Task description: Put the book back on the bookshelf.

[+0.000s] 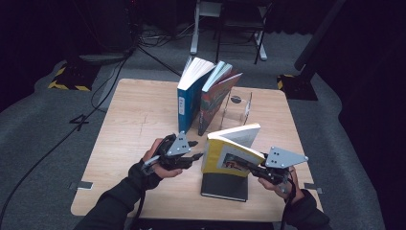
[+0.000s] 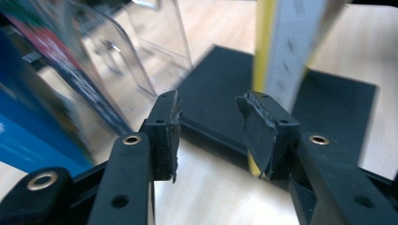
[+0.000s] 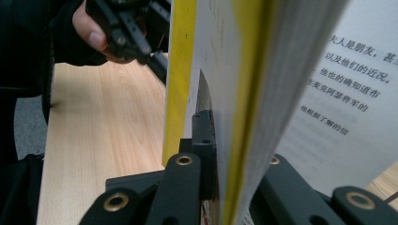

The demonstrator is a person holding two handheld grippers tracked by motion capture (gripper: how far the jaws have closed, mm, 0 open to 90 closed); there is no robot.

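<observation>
At the near edge of the tabletop (image 1: 129, 120), a yellow book (image 1: 230, 153) stands partly fanned open, held up off the wood above a black book (image 1: 225, 187) that lies flat beneath it. The yellow book has a bright yellow cover and spine, a picture on its front, and white pages; in the right gripper view one open page carries lines of printed Chinese characters. The right tongs (image 3: 220, 164) are clamped on it, one black jaw pressed against the cover and the other behind a sheaf of pages. The left tongs (image 2: 211, 136) stand parted just beside the yellow book's spine edge, with nothing between the pads; the right-hand pad sits close against the yellow edge, and I cannot tell whether it touches. Farther back on the tabletop, a blue book (image 1: 189, 93) and a red-patterned book (image 1: 215, 98) stand leaning together, with a clear plastic bookend (image 1: 239, 108) just beside them.
</observation>
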